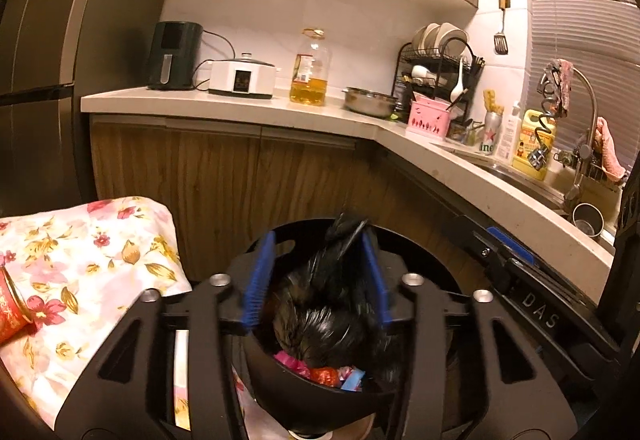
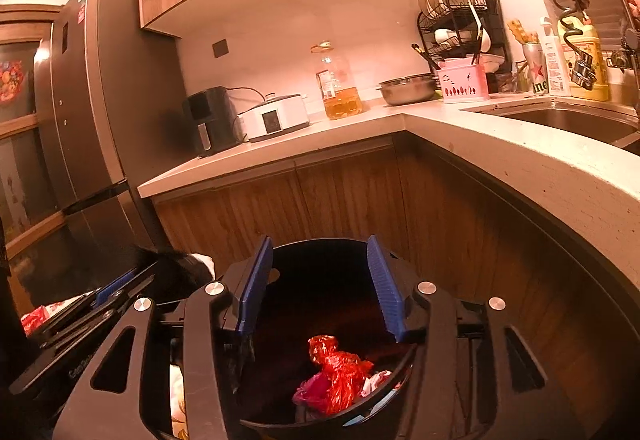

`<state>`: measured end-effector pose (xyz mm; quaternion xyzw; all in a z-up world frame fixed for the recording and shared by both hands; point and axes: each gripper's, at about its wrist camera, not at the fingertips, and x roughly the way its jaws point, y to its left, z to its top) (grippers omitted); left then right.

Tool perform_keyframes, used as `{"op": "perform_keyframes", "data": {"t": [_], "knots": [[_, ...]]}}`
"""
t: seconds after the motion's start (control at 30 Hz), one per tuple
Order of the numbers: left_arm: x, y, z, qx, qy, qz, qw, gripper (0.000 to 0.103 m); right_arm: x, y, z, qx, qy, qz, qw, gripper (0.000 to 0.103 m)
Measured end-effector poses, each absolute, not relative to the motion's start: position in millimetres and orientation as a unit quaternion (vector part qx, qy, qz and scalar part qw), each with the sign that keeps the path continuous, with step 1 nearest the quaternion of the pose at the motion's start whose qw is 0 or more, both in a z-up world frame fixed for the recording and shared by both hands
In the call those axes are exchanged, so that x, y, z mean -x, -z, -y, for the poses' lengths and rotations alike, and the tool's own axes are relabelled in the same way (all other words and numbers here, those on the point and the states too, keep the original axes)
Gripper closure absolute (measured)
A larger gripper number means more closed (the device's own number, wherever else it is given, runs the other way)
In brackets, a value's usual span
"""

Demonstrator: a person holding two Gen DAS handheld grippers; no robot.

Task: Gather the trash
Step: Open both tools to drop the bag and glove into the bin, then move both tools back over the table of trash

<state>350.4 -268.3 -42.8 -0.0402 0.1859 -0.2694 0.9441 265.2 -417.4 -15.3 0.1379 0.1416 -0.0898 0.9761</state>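
- Both tongs hang over a black trash bin (image 2: 332, 280), which stands on the floor in front of the wooden lower cupboards (image 2: 348, 195).
- Left tongs (image 1: 320, 264): the blue pads (image 1: 256, 280) stand apart, and a crumpled bunch of black bag plastic (image 1: 328, 304) rises between them. Whether the pads press on it cannot be told; the plastic lies close against the right-hand pad.
- Right tongs (image 2: 320, 272): the jaws stand parted with nothing between the blue pads (image 2: 384, 288). A scrap of black plastic (image 2: 240, 356) hangs beside the lower end of the left-hand pad.
- Below the right tongs, down in the bin, lie a red crumpled bag (image 2: 336, 372) and pink and pale wrappers (image 2: 376, 378).
- Left of the left tongs sits a flowered cloth (image 1: 88, 264) with a red tin (image 1: 12, 312) on it.
- Beyond both tongs runs a pale counter (image 1: 224, 105) carrying a dark air fryer (image 1: 174, 55), a white cooker (image 1: 242, 77), an oil bottle (image 1: 310, 69), a steel bowl (image 1: 370, 101) and a dish rack (image 1: 440, 75).
- Right of the tongs, the sink (image 2: 568, 121) is set in the counter.
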Motion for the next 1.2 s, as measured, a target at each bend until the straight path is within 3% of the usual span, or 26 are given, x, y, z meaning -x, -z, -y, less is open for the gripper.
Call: {"op": "perform_keyframes", "data": {"t": [0.1, 0.3, 0.53, 0.83, 1.2], "knots": [[-349, 42, 264, 0.043, 0.263, -0.184, 0.946, 0.041, -264, 16, 415, -0.135, 0.092, -0.142, 0.976, 0.048], [-346, 41, 256, 0.045, 0.252, -0.184, 0.949, 0.035, -262, 14, 414, -0.131, 0.092, -0.142, 0.977, 0.045], [-332, 38, 240, 0.036, 0.219, -0.181, 0.958, 0.026, -255, 9, 406, -0.122, 0.091, -0.136, 0.979, 0.033], [-310, 34, 206, 0.035, 0.161, -0.181, 0.969, 0.020, -241, 9, 383, -0.114, 0.078, -0.138, 0.981, 0.022], [-277, 27, 159, 0.045, 0.118, -0.168, 0.978, 0.015, -219, 5, 348, -0.106, 0.060, -0.136, 0.983, 0.022]]}}
